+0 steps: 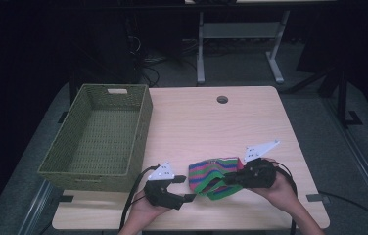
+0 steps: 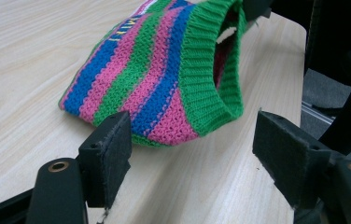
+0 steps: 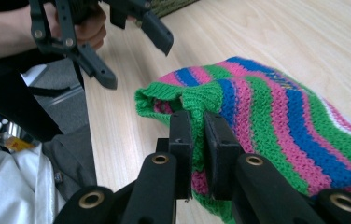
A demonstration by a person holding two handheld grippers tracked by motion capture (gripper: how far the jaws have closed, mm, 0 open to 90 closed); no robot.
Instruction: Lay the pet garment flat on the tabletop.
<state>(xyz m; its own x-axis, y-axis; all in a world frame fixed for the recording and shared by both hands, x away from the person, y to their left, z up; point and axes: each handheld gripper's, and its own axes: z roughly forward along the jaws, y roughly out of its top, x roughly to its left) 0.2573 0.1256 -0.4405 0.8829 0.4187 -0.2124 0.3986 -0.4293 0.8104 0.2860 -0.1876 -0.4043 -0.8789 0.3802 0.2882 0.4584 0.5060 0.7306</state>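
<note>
Sitting empty, the woven basket [image 1: 99,139] borders the table [image 1: 250,122].

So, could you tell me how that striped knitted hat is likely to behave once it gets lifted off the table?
The knitted hat will probably sag and fold, since its green ribbed cuff already bunches where the right claw pinches it. It looks light, being hollow yarn. The coarse knit should grip rather than slip.
</note>
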